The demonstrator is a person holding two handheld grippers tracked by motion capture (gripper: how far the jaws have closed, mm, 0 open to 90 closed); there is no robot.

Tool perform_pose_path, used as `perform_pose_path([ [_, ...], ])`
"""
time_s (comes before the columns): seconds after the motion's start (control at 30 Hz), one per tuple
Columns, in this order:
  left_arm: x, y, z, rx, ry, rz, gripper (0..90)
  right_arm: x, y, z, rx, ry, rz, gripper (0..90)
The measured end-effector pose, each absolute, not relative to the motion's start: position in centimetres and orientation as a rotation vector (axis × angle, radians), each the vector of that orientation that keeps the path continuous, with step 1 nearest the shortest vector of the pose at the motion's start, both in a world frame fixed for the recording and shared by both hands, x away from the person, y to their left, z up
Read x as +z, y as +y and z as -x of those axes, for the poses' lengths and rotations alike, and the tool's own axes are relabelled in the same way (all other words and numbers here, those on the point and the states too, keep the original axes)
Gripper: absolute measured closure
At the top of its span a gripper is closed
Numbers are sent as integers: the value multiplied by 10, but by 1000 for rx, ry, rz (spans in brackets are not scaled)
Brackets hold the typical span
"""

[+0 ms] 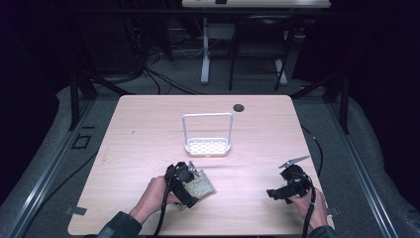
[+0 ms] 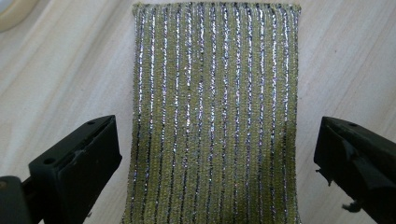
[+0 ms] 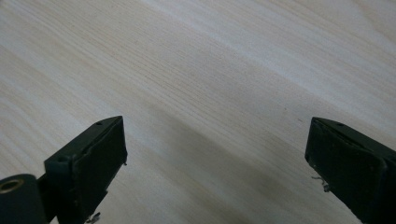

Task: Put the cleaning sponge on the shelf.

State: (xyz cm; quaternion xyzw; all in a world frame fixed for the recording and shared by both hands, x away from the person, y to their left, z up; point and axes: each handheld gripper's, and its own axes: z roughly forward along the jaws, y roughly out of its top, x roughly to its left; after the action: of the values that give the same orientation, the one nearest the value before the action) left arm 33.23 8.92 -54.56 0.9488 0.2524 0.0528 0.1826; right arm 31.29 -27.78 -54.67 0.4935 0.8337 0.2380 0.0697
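**Left gripper straddles the scouring pad, jaws wide**

Down at the near edge of the wooden table (image 1: 148,129), the left gripper (image 1: 190,181) sits right over the scouring pad (image 1: 202,187), a green-gold rectangle shot through with glittering silver stripes. In the left gripper view the pad (image 2: 212,116) lies flat on the wood and runs straight up the middle, with one black jaw standing off each long edge, a strip of bare table showing on both sides. The jaws are spread apart and touch nothing. No label, brand or lettering can be read on the pad.

Over on the other side, the right gripper (image 1: 282,191) is held low near the table's near right corner, well apart from the pad. Its own view shows the jaws spread wide over plain wood grain.

Farther back, mid-table, stands a white rack (image 1: 208,147) with a tall hoop handle and a perforated base.
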Motion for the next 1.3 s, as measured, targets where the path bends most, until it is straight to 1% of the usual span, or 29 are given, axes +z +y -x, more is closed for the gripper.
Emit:
perform_pose_path([
  [0.2,-548,85,-333,134,711,-2693,47,-547,-278,-313,705,2512,-1476,52],
  [0.27,-549,84,-334,137,716,-2697,65,-547,-278,-313,701,2513,-1476,53],
  [0.33,-548,84,-334,142,720,-2690,103,-547,-278,-313,700,2514,-1476,53],
  [0.4,-548,85,-334,149,715,-2686,116,-547,-278,-313,700,2516,-1476,54],
  [0.53,-548,85,-334,144,729,-2679,106,-547,-278,-313,699,2519,-1475,54],
  [0.7,-554,82,-334,145,741,-2706,52,-547,-277,-313,697,2525,-1486,55],
  [1.03,-556,78,-331,167,724,-2733,73,-547,-277,-313,688,2533,-1489,56],
  [1.3,-555,78,-329,178,714,-2738,112,-547,-278,-313,699,2516,-1483,67],
])
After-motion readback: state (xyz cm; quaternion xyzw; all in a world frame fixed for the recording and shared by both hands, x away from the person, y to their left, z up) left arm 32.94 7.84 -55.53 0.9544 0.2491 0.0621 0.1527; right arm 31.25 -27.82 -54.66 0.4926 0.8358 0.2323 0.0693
